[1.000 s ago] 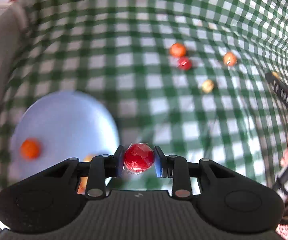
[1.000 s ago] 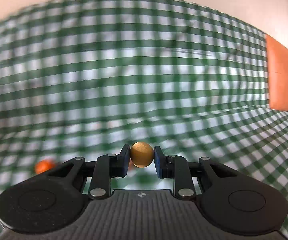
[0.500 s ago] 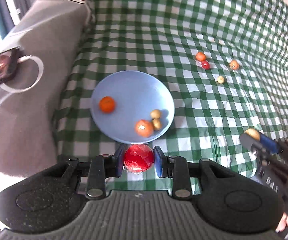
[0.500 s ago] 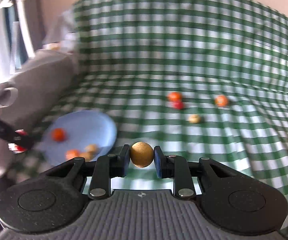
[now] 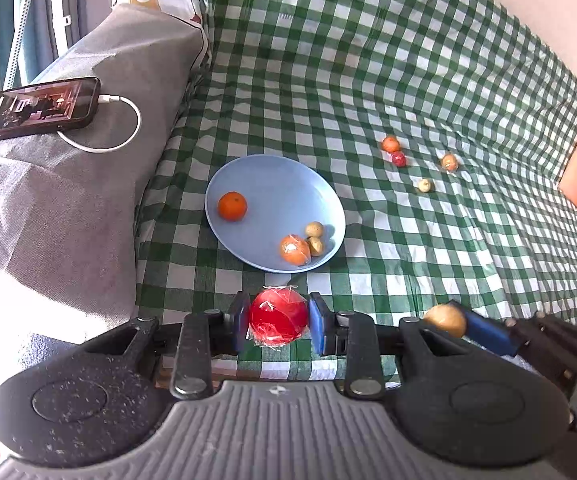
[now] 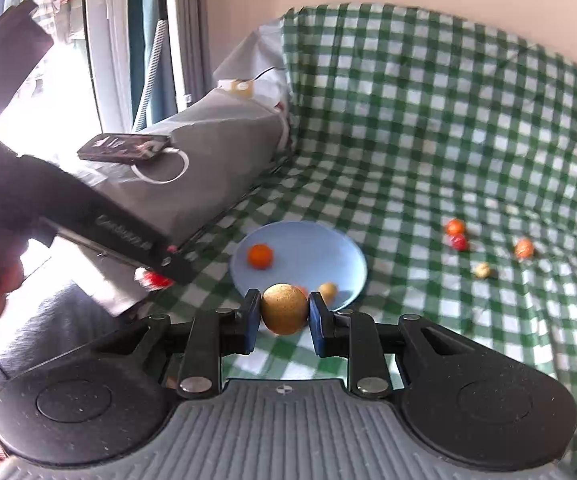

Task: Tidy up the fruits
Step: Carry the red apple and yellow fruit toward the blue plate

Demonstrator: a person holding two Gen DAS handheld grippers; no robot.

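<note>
Left wrist, glossy wrapped red fruit (image 5: 278, 317), round smooth blue plate (image 5: 248, 172)

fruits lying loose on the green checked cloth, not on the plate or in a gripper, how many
4: a small orange round fruit touching a small red one, another orange one to their right, and a pale yellow one nearer. None seem hidden.

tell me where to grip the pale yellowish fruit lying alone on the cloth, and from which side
Take the pale fruit across its widest middle, coming from above. It looks small and round, so no side seems better, and it lies apart from the orange fruit and red fruit, leaving finger room. Both grippers are full now.
</note>
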